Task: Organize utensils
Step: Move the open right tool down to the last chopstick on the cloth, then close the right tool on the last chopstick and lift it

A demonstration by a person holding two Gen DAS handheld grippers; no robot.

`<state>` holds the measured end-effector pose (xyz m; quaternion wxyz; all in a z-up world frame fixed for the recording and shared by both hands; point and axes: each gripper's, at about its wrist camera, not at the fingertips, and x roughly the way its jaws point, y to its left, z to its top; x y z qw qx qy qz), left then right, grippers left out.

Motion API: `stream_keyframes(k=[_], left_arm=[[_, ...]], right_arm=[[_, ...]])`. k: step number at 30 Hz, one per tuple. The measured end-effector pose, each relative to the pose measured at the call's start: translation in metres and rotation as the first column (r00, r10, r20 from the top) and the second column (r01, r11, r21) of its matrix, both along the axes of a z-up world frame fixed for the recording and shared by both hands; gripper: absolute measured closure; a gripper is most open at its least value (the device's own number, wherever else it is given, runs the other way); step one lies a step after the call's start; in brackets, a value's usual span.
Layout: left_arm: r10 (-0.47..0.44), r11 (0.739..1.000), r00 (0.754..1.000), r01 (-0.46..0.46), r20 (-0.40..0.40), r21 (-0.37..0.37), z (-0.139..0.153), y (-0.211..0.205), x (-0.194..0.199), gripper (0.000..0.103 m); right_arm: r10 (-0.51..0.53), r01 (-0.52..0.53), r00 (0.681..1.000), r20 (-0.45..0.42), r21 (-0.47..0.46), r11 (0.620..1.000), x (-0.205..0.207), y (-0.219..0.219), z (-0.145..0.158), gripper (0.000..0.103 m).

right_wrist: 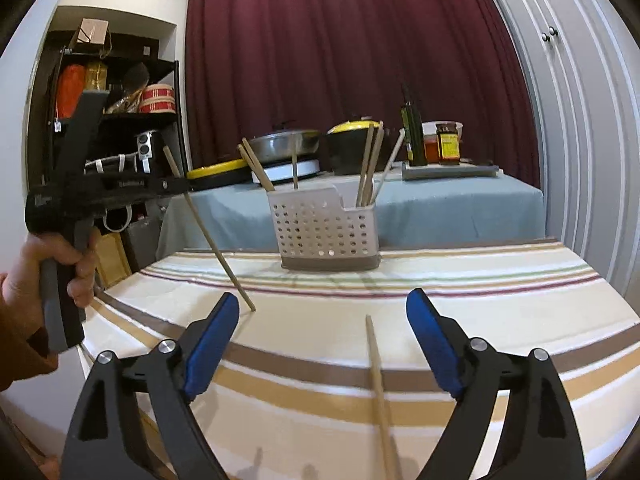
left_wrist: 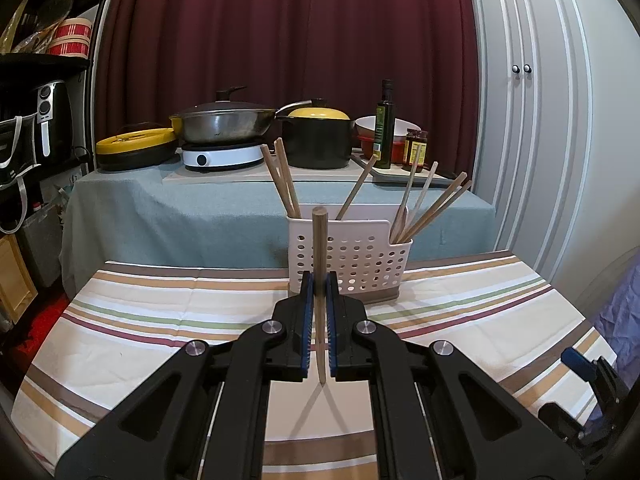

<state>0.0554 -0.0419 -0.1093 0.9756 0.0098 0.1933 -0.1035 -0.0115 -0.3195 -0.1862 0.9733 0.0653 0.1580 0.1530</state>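
Your left gripper [left_wrist: 319, 300] pinches one chopstick [left_wrist: 319, 240] mid-shaft, before the white utensil caddy [left_wrist: 360, 256]; the right gripper [right_wrist: 322, 334] gapes empty over another chopstick [right_wrist: 378, 384]. Light, stiff, slick: grip centrally.

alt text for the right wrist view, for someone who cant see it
The open right hand-held gripper hovers over a chopstick lying on a striped tablecloth. At left, a hand holds the left hand-held gripper, clamped on another chopstick. Behind stands a white caddy holding more chopsticks.
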Motion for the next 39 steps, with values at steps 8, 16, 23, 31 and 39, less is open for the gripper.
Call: stream_keyframes(k=[8, 16, 23, 31, 39], left_arm=[[-0.001, 1.000, 1.000, 0.001, 0.000, 0.001, -0.001, 0.000, -0.003, 0.096], [-0.003, 1.000, 1.000, 0.003, 0.002, 0.006, -0.002, 0.001, -0.006, 0.096], [-0.002, 1.000, 1.000, 0.002, 0.005, 0.018, -0.002, -0.002, -0.011, 0.096], [0.000, 1.000, 1.000, 0.000, 0.004, 0.021, -0.003, -0.002, -0.012, 0.096], [-0.002, 1.000, 1.000, 0.002, 0.005, 0.022, -0.003, -0.002, -0.013, 0.096]], right_arm=[[-0.047, 0.045, 0.996, -0.071, -0.026, 0.999, -0.021, -0.013, -0.018, 0.020], [-0.085, 0.077, 0.981, -0.177, -0.049, 0.996, -0.046, -0.027, -0.048, 0.048], [-0.099, 0.092, 0.972, -0.214, -0.045, 0.995, -0.056, -0.040, -0.061, 0.059], [-0.088, 0.080, 0.962, -0.257, -0.044, 0.996, -0.058, -0.045, -0.073, 0.082], [-0.095, 0.081, 0.967, -0.236, -0.069, 0.994, -0.060, -0.039, -0.062, 0.097]])
